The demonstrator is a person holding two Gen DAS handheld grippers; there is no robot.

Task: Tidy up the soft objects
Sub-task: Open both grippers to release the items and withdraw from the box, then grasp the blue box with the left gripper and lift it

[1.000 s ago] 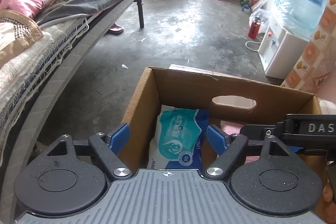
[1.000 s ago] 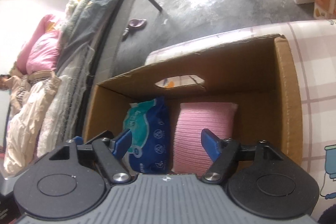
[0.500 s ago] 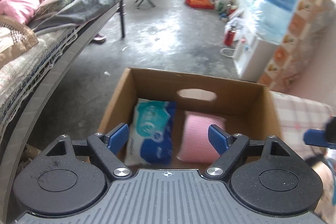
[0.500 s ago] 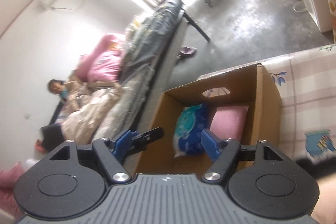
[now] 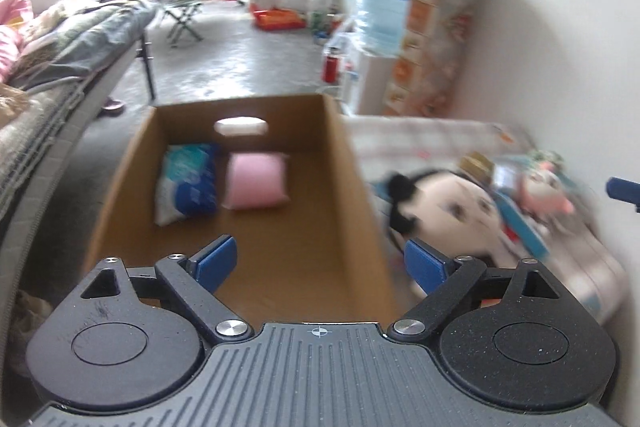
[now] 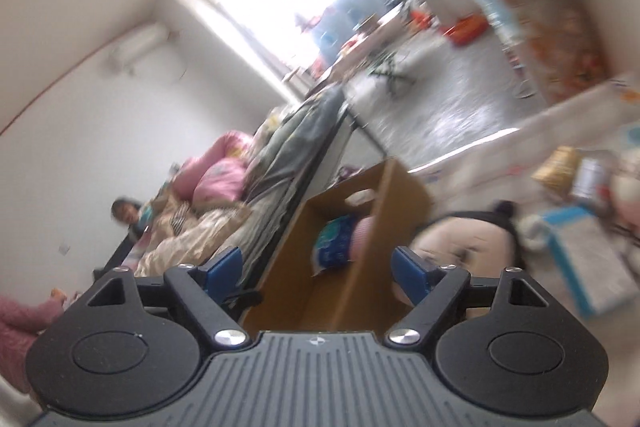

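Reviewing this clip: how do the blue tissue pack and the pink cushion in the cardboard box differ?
The tissue pack is blue, teal and white printed plastic; the pink cushion is plain pink. The pack lies left of the cushion, nearer the box's left wall. Both rest at the far end of the cardboard box, below its handle hole.
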